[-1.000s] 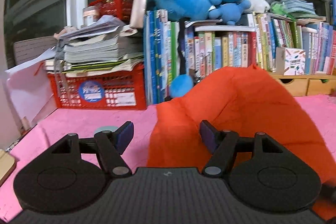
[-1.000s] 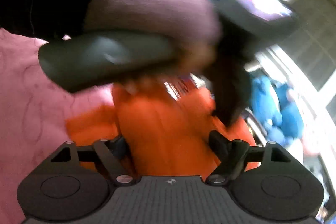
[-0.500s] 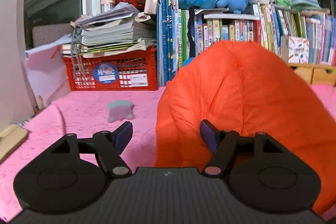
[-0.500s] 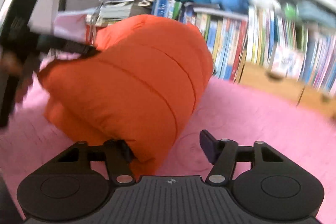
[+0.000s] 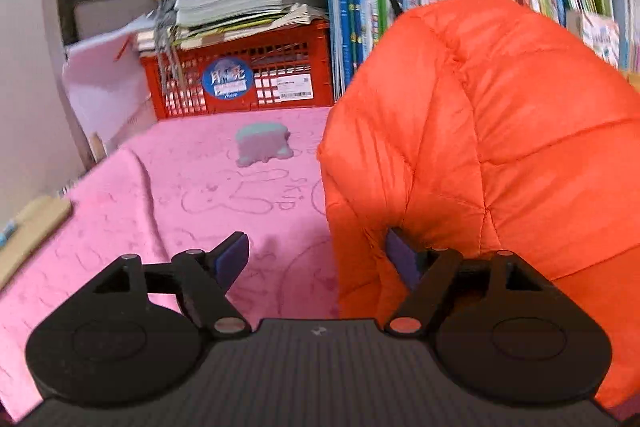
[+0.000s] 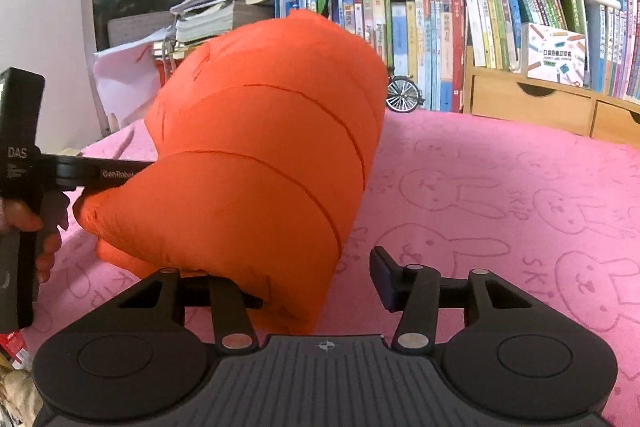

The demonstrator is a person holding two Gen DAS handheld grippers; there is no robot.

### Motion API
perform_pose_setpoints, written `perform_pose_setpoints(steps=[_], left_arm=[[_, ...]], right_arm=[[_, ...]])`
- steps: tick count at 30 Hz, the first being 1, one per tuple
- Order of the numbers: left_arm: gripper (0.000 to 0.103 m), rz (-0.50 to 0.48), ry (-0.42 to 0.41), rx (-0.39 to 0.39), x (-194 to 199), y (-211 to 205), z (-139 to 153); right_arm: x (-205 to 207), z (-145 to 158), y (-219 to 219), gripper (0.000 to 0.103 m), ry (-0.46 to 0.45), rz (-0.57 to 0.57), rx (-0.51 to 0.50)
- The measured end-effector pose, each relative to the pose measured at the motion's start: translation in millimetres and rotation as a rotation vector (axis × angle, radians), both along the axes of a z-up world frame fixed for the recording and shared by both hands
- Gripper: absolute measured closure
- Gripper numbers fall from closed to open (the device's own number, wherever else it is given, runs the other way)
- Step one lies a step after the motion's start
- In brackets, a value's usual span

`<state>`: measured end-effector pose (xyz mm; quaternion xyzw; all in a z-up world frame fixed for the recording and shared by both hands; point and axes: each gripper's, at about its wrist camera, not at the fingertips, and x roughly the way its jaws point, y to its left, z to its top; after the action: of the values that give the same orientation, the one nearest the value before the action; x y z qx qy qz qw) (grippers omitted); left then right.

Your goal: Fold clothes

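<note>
1. Your left gripper (image 5: 316, 255) is opening: its left finger stands bare over the pink cloth (image 5: 192, 195), while the right finger is buried in a fold of the orange puffer jacket (image 5: 500, 131), so the jacket's edge lies between the jaws without being pinched

2. Your right gripper (image 6: 320, 279) is closing: the jacket's lower corner hangs between its fingers, the left finger hidden under the fabric and the right finger (image 6: 386, 277) clear of it with a gap of pink cloth showing, so nothing is clamped there as far as this view lets you judge

3. The jacket stands bunched up in a tall mound on the pink cloth, nearer its left edge than its right, with the bookshelf (image 6: 440, 39) behind it at the far edge

4. In the right wrist view your left hand (image 6: 36, 231) grips the handle of the left tool at the cloth's left edge, and that tool's arm reaches into the jacket's left side

5. A small grey-green patch (image 5: 262, 143) lies on the cloth near the far left corner, just before the red crate (image 5: 240, 79)
</note>
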<state>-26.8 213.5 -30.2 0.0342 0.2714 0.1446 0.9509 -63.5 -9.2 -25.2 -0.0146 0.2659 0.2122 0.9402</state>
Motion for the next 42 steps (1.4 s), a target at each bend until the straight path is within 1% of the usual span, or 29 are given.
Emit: perform_pose_setpoints(steps=[3, 5, 7, 8, 10, 11, 13, 15, 17, 18, 20, 22, 23, 24, 26, 28, 29, 31, 35, 37, 38, 40, 41, 42], left_arm=[[0.026, 0.007, 0.021, -0.006, 3.0, -1.4, -3.1], [0.026, 0.026, 0.044, -0.031, 8.4, -0.4, -5.5], [0.026, 0.036, 0.064, -0.039, 12.5, 0.0, -5.5], [0.026, 0.04, 0.073, -0.041, 14.2, 0.1, -4.8], [0.026, 0.041, 0.082, -0.045, 15.7, 0.0, -3.7], [0.026, 0.041, 0.081, -0.045, 15.0, -2.3, -3.1], [0.026, 0.041, 0.078, -0.044, 13.5, -6.9, -1.9], [0.027, 0.033, 0.074, -0.045, 12.0, -13.7, -0.9], [0.027, 0.015, 0.068, -0.048, 11.2, -22.8, -0.7], [0.027, 0.005, 0.063, -0.049, 11.4, -27.1, -1.2], [0.027, -0.016, 0.054, -0.057, 13.4, -35.0, -1.7], [0.027, -0.034, 0.044, -0.061, 15.9, -43.1, -2.0], [0.027, -0.042, 0.038, -0.06, 17.4, -47.2, -2.1], [0.027, -0.047, 0.033, -0.053, 19.4, -50.9, -2.4], [0.027, -0.056, 0.024, -0.049, 22.3, -54.8, -3.7], [0.027, -0.061, 0.026, -0.069, 25.4, -51.5, -4.8], [0.026, -0.064, 0.027, -0.081, 25.5, -48.7, -5.4], [0.025, -0.068, 0.028, -0.103, 25.2, -43.1, -7.0], [0.021, -0.064, 0.027, -0.14, 25.8, -36.1, -9.5], [0.021, -0.063, 0.029, -0.15, 26.8, -35.3, -9.6], [0.02, -0.065, 0.03, -0.15, 26.5, -34.9, -9.8], [0.019, -0.069, 0.032, -0.15, 26.0, -34.1, -10.2], [0.018, -0.071, 0.032, -0.156, 25.9, -33.0, -10.6], [0.017, -0.072, 0.032, -0.164, 26.4, -31.8, -10.9]], right_arm=[[2.4, -1.2, -2.4, 0.053, 0.012, -0.012, 0.032], [10.1, -1.6, -0.6, 0.051, 0.048, -0.011, 0.08], [24.1, -2.8, 1.2, 0.051, 0.102, -0.008, 0.154], [31.7, -3.5, 2.0, 0.053, 0.131, -0.007, 0.193], [36.6, -4.9, -2.3, 0.066, 0.152, -0.017, 0.249], [37.9, -5.6, -5.2, 0.069, 0.158, -0.024, 0.274], [30.4, -3.7, -10.7, 0.078, 0.111, -0.071, 0.265], [17.3, 2.6, -15.4, 0.084, 0.016, -0.141, 0.218], [5.4, 9.0, -20.3, 0.086, -0.085, -0.197, 0.162], [2.4, 10.8, -24.3, 0.087, -0.114, -0.22, 0.144], [1.5, 11.2, -35.6, 0.089, -0.122, -0.26, 0.139], [0.7, 9.7, -48.1, 0.094, -0.122, -0.315, 0.135], [0.2, 9.0, -54.5, 0.094, -0.121, -0.341, 0.126], [0.7, 7.9, -59.9, 0.094, -0.115, -0.355, 0.115], [6.0, 4.8, -66.9, 0.094, -0.095, -0.341, 0.109], [12.9, 2.7, -70.7, 0.089, -0.084, -0.301, 0.092], [17.3, 2.9, -69.6, 0.089, -0.089, -0.261, 0.067], [26.9, 4.5, -66.4, 0.078, -0.111, -0.208, 0.008], [50.2, 7.0, -59.6, 0.075, -0.14, -0.114, -0.113], [58.5, 6.3, -55.1, 0.068, -0.155, -0.071, -0.182], [61.0, 5.9, -54.3, 0.067, -0.164, -0.043, -0.209], [60.4, 6.3, -59.4, 0.064, -0.177, 0.021, -0.218], [59.2, 6.6, -64.2, 0.06, -0.182, 0.056, -0.212], [58.2, 6.8, -69.8, 0.046, -0.189, 0.089, -0.203]])
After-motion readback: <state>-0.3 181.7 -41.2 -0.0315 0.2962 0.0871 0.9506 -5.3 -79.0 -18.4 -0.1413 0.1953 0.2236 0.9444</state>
